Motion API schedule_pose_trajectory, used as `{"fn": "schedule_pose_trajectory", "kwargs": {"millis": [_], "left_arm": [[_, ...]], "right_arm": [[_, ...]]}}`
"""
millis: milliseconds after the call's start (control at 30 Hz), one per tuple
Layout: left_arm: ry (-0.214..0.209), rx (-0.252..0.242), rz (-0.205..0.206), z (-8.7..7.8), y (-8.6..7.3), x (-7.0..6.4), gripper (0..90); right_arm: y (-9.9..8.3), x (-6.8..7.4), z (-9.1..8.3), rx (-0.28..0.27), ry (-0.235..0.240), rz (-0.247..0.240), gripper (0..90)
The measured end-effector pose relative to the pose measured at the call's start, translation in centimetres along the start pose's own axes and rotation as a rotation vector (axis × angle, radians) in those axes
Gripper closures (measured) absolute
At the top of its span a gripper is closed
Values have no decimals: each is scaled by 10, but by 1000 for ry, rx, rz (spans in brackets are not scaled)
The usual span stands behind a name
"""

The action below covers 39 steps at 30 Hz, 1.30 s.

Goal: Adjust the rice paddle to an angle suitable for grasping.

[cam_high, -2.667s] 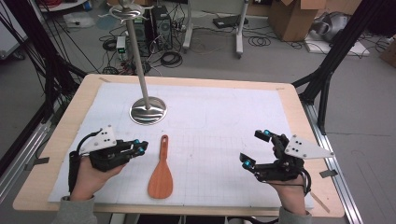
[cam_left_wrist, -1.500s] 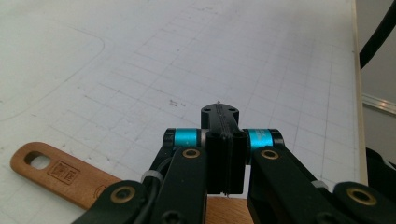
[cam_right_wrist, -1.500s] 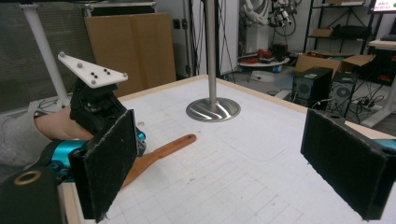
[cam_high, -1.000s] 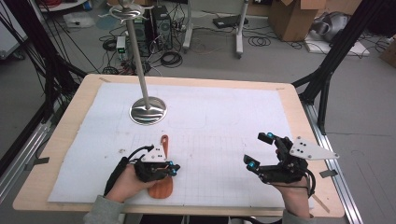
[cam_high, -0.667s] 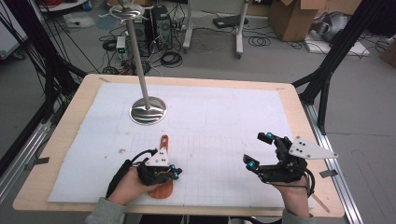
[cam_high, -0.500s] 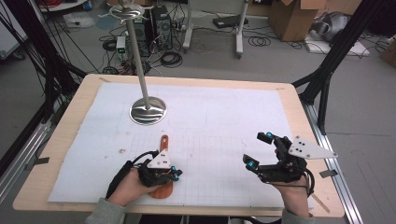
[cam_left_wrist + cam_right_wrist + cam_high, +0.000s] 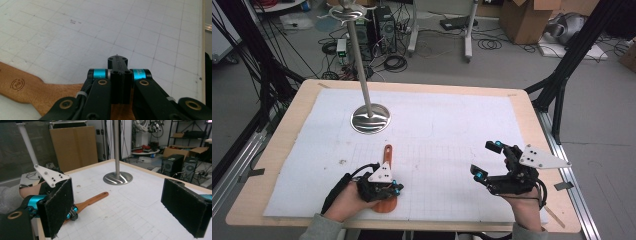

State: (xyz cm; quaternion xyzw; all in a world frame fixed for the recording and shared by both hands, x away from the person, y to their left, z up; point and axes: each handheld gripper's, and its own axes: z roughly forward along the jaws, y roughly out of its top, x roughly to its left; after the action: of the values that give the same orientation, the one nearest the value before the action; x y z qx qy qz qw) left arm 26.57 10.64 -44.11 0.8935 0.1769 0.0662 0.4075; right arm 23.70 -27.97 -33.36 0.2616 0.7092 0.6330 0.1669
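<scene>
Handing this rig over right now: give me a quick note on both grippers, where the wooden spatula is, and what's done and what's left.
Left gripper: jaws together, over the blade end of the wooden spatula; whether it grips the blade is unclear.
Right gripper: open, holding nothing, near the table's right edge.
Spatula lies flat on the white mat, handle pointing at the metal stand.
Done: left gripper is at the spatula.
Left: confirm the grip, then probably lift; it is not yet off the mat.
</scene>
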Motion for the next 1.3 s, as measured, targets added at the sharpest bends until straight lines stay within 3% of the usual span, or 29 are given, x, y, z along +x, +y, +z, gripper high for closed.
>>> {"fn": "schedule_pose_trajectory", "kwargs": {"millis": [333,733,1067,1300], "left_arm": [[8,8,-13,-12,-9,3,895],[30,-5,-54,-31,-19,7,895],[66,-6,-83,-42,-27,11,895],[65,-28,-73,-37,-25,9,895]], "right_arm": [[1,-5,-1,-23,-15,14,99],[4,-2,20,-13,30,-4,99],[6,-2,24,-15,38,6,99],[6,-1,27,-11,45,1,98]]}}
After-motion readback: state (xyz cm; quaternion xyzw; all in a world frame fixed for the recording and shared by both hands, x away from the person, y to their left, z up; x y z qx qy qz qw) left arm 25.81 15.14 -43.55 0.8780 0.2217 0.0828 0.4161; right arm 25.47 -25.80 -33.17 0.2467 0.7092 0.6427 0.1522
